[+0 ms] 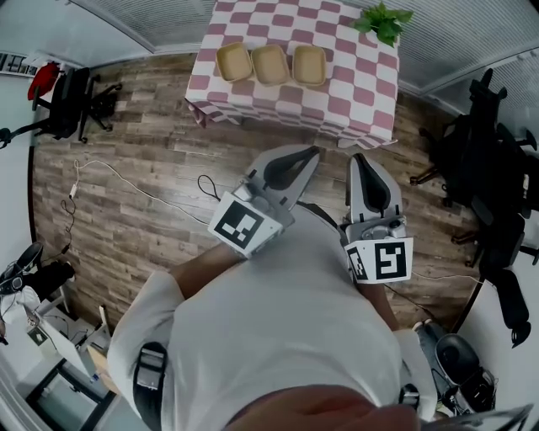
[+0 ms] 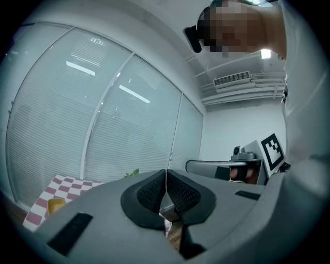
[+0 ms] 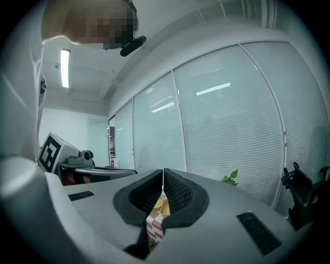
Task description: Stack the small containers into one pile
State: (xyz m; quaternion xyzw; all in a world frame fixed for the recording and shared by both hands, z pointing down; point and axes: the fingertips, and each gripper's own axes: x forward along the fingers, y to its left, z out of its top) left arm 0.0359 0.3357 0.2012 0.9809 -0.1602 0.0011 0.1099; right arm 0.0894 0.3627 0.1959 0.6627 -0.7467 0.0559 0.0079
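Three small tan containers [image 1: 271, 63] stand side by side in a row on a table with a pink-and-white checked cloth [image 1: 354, 93], far ahead in the head view. My left gripper [image 1: 313, 153] and my right gripper [image 1: 358, 158] are held close to my body, well short of the table. Both have their jaws pressed together with nothing between them. In the left gripper view one container [image 2: 55, 205] shows at the lower left on the cloth. Between the right gripper's [image 3: 163, 184] jaws I glimpse a container [image 3: 163, 204] and the checked cloth far beyond.
A green plant [image 1: 383, 21] stands on the table's far right corner. Office chairs [image 1: 484, 181] stand at the right and another chair [image 1: 72, 101] at the left. Cables [image 1: 126, 185] run over the wooden floor. Blinds cover the glass walls behind the table.
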